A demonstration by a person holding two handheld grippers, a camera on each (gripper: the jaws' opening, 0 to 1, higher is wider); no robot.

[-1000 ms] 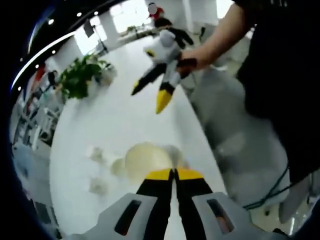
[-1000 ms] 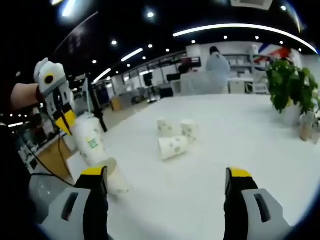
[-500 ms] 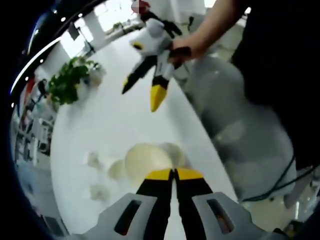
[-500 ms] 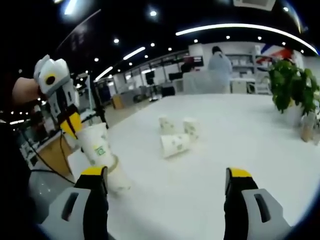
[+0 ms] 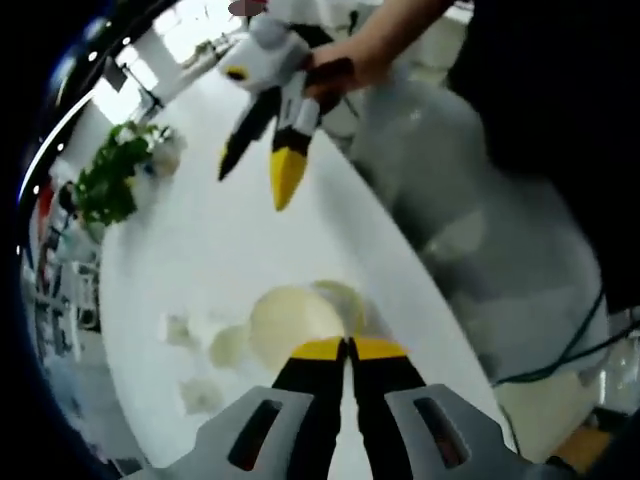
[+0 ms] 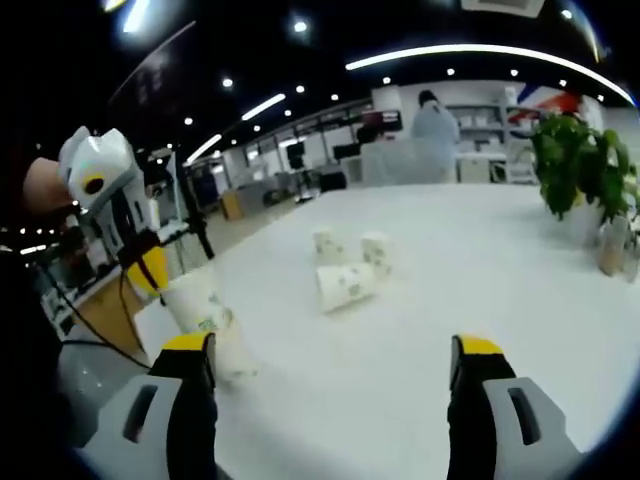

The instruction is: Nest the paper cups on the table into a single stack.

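Observation:
My left gripper [image 5: 348, 345] is shut on the rim of a white paper cup [image 5: 295, 320], whose mouth faces the camera. In the right gripper view the left gripper [image 6: 150, 275] holds this cup [image 6: 195, 305] tilted, its base pushed into a second cup [image 6: 235, 355] near the table's left edge. Three more cups stand mid-table: two upright [image 6: 326, 243] [image 6: 375, 250] and one on its side [image 6: 345, 283]. My right gripper [image 6: 335, 345] is open with nothing in it, held low over the table; in the left gripper view it [image 5: 255, 185] hovers farther along the table.
The white table [image 6: 500, 280] is long, with its edge close to the held cup. A potted plant [image 6: 580, 160] stands at the far right. A person [image 6: 435, 125] stands beyond the table's far end. Floor and a cable [image 5: 560, 350] lie past the edge.
The left gripper has lowered the held cup further into the cup by the table edge. The right gripper stays open, nearly still.

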